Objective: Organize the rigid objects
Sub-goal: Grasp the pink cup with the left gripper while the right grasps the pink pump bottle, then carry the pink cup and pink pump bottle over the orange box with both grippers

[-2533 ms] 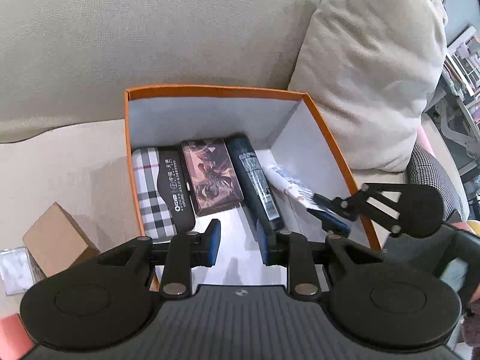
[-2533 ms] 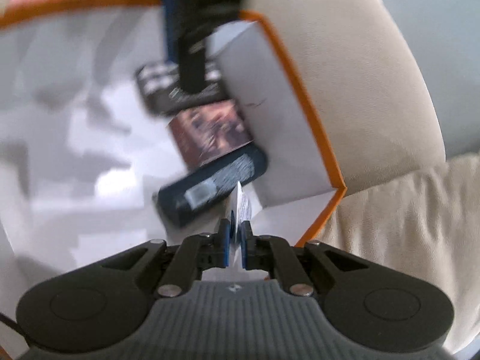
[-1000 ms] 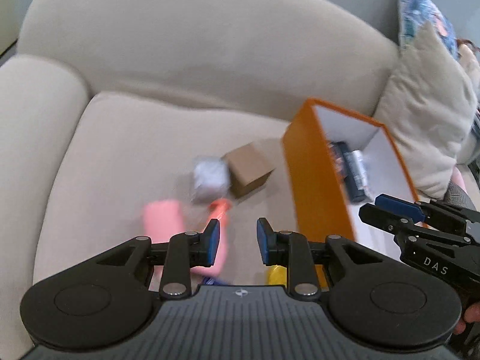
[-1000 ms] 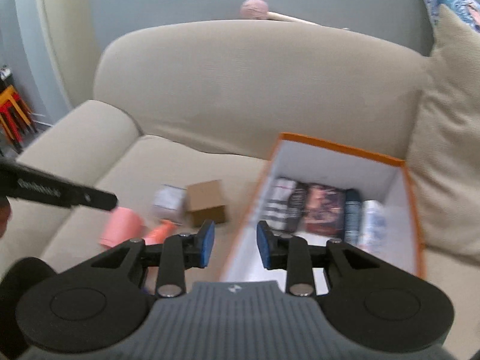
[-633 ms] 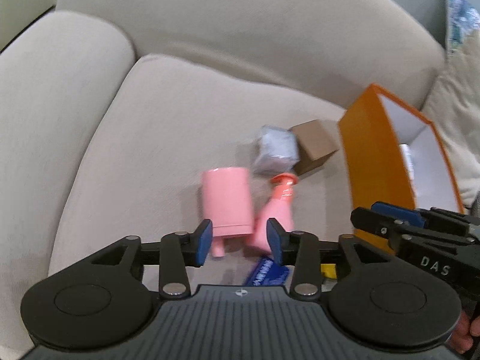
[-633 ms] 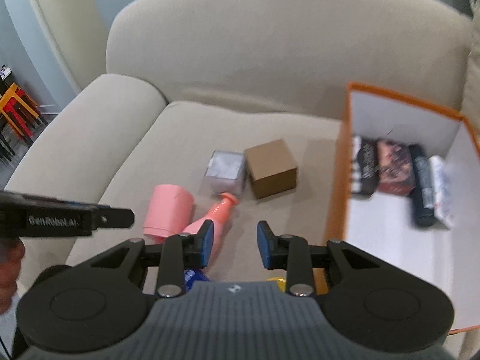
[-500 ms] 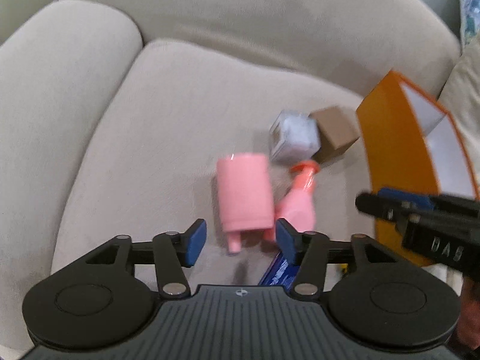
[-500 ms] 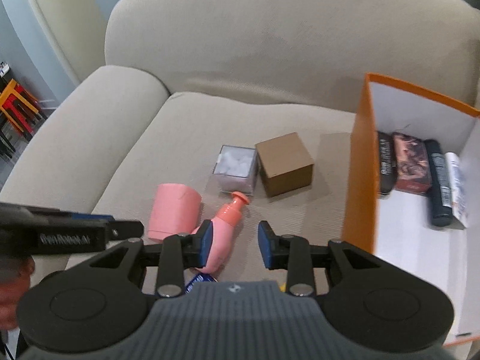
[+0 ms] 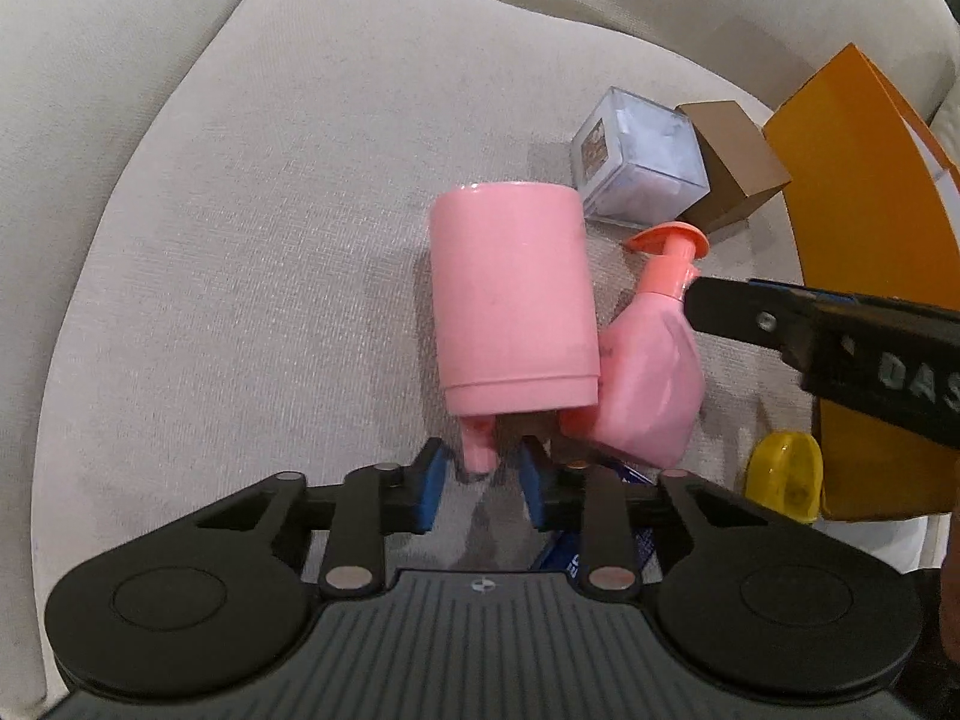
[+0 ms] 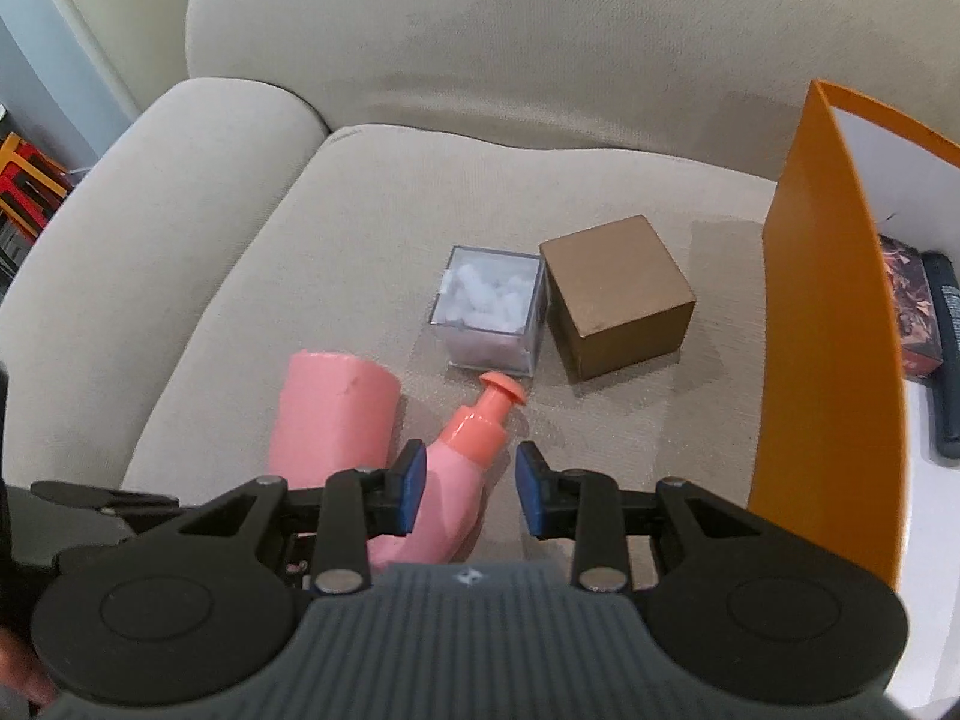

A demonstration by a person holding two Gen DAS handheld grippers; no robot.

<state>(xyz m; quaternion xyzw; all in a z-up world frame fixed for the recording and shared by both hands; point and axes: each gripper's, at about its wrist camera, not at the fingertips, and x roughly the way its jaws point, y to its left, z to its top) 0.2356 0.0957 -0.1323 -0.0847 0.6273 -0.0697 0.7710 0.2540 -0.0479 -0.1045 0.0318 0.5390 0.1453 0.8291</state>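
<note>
A pink cup (image 9: 513, 294) lies on its side on the beige sofa seat, its handle (image 9: 477, 447) between the open fingers of my left gripper (image 9: 483, 483). A pink pump bottle (image 9: 651, 372) lies right beside it. In the right wrist view, my right gripper (image 10: 471, 495) is open just over the pump bottle (image 10: 465, 468), with the cup (image 10: 333, 414) to its left. A clear cube box (image 10: 489, 315) and a brown cardboard box (image 10: 618, 303) sit further back. The orange box (image 10: 831, 324) stands at the right, holding several packed items.
A yellow object (image 9: 783, 474) and a blue package (image 9: 576, 552) lie near the orange box's (image 9: 864, 252) side, partly hidden behind my left gripper. The sofa armrest (image 10: 150, 180) rises on the left and the backrest (image 10: 510, 30) behind.
Both grippers have left the orange box and moved left and down to the pink items. The left gripper's fingers now stand on either side of the cup handle; the right hovers over the pump bottle.
</note>
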